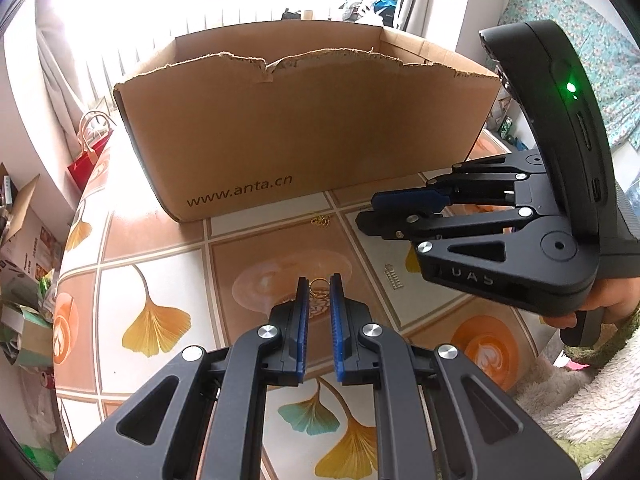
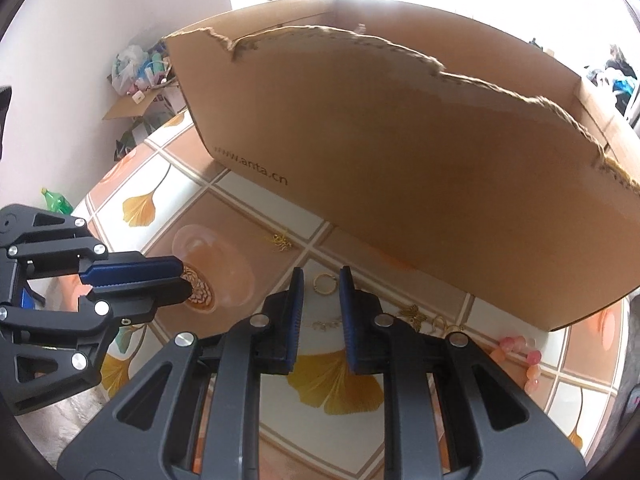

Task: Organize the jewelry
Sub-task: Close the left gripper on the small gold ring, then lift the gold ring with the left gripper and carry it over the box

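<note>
Between the left gripper's (image 1: 319, 282) narrow-set blue pads sits a small gold ring (image 1: 319, 285), seemingly pinched at the tips above the tablecloth (image 1: 160, 248). Another gold ring (image 2: 323, 283) lies on the cloth just ahead of the right gripper (image 2: 322, 280), whose jaws stand slightly apart and empty, making that hand nearer. Beyond stands one cardboard box (image 2: 400, 160). Several more gold pieces (image 2: 282, 241) and pink beads (image 2: 516, 346) lie scattered.

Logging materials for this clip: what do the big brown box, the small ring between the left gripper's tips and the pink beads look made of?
Big brown box: corrugated cardboard, matte; its torn top edge shows fluting. Small gold-coloured ring: thin shiny wire, probably metal or plated. Round pink beads: glossy and slightly translucent, so glass, stone or plastic; I can't tell which.
</note>
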The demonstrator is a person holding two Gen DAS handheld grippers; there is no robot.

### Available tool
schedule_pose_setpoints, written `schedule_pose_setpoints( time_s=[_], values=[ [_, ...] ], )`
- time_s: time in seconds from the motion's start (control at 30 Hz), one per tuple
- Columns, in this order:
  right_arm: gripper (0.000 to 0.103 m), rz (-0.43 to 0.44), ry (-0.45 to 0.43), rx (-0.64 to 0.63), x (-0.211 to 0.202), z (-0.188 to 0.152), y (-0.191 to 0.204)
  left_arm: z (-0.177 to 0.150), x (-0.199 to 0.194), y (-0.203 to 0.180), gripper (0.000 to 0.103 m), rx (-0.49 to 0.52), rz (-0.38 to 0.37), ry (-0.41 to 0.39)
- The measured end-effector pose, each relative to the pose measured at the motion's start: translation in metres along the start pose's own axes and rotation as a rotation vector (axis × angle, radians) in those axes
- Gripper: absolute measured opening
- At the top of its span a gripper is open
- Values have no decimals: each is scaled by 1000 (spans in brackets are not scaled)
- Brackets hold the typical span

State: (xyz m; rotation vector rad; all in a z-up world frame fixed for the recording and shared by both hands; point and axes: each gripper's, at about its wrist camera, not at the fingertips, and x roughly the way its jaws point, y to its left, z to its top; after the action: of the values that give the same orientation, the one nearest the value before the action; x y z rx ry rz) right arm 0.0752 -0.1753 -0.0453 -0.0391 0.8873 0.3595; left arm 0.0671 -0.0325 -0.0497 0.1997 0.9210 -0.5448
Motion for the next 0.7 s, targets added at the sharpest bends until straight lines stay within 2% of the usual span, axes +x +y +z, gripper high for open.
schedule_pose_setpoints(
  time_s=[0.27,0.33,0.7],
  values=[
    [16,-9,-1,-11,0,-1,3,2,4,0,11,-2,-1,5],
    [10,-9,-1,-6,0,-1,1,3,5,0,11,-3,-2,5],
    [9,-5,-14,30,-6,-3,0,-1,-2,-1,11,6,3,-21]
  ],
)
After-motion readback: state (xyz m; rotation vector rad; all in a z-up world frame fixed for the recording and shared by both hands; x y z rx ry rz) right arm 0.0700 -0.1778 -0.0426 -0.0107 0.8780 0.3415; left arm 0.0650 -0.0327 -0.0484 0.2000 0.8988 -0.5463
